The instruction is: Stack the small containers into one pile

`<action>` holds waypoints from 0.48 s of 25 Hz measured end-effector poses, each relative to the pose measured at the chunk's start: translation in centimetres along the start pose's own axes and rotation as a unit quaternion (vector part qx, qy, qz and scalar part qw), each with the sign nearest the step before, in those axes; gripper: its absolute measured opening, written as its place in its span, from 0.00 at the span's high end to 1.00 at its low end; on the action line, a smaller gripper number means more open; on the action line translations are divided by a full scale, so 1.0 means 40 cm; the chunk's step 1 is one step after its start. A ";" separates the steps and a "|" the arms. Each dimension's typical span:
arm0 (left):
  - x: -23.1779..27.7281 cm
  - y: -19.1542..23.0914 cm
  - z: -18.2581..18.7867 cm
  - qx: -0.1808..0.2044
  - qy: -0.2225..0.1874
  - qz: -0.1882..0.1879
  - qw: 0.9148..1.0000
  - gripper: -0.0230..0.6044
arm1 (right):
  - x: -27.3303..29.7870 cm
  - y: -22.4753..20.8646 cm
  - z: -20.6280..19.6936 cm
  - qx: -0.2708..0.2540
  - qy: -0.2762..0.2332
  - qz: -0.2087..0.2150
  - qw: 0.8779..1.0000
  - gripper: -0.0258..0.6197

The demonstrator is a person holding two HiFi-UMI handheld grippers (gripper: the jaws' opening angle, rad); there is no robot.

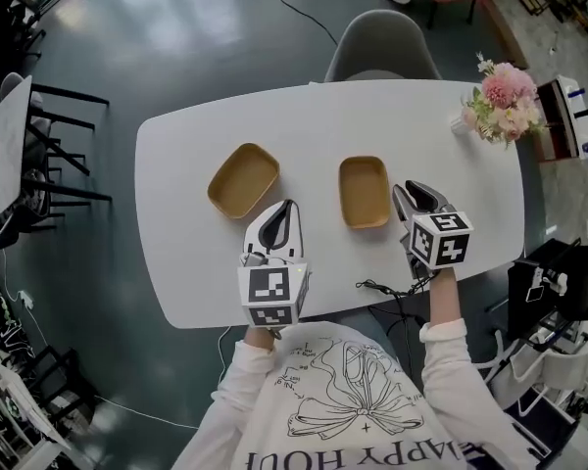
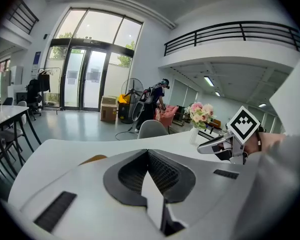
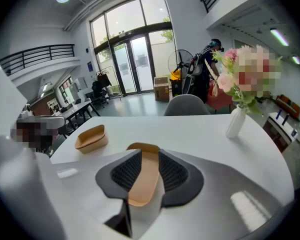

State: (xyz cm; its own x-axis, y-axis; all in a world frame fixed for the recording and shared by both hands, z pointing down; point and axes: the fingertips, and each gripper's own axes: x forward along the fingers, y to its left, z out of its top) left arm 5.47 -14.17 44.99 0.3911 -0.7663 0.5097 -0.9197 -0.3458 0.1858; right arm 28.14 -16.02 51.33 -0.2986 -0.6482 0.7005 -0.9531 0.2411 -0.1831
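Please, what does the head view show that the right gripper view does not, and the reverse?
Only the head view: the person's printed shirt and the marker cube of the right gripper. Only the right gripper view: glass doors, a floor fan. Both: the left tan container and the right tan container on the white table, the vase of flowers, a grey chair.

Right gripper's (image 3: 146,156) jaws stand apart with a tan container (image 3: 142,181) between them; a second container (image 3: 91,138) sits far left.
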 end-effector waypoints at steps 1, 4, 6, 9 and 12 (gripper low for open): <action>0.008 -0.011 -0.004 0.003 0.003 -0.004 1.000 0.95 | -0.001 -0.008 -0.019 0.006 0.005 -0.002 1.000 0.77; 0.030 -0.045 -0.018 0.009 0.014 -0.015 1.000 0.95 | 0.000 -0.026 -0.081 0.018 0.024 -0.005 1.000 0.77; 0.043 -0.065 -0.028 0.012 0.021 -0.021 0.999 0.95 | 0.004 -0.034 -0.122 0.025 0.039 -0.006 0.999 0.76; 0.054 -0.084 -0.044 0.016 0.031 -0.026 0.999 0.95 | 0.017 -0.036 -0.177 0.038 0.059 -0.003 0.998 0.76; 0.058 -0.091 -0.062 0.018 0.040 -0.026 0.999 0.95 | 0.036 -0.033 -0.219 0.049 0.075 0.000 0.996 0.76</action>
State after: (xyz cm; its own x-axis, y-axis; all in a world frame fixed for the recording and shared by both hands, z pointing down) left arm 9.63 -13.37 47.57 0.4335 -0.7018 0.5652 -0.8957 -0.4047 0.1845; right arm 29.41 -10.97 58.62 -0.2939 -0.5312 0.7946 -0.9558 0.1636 -0.2442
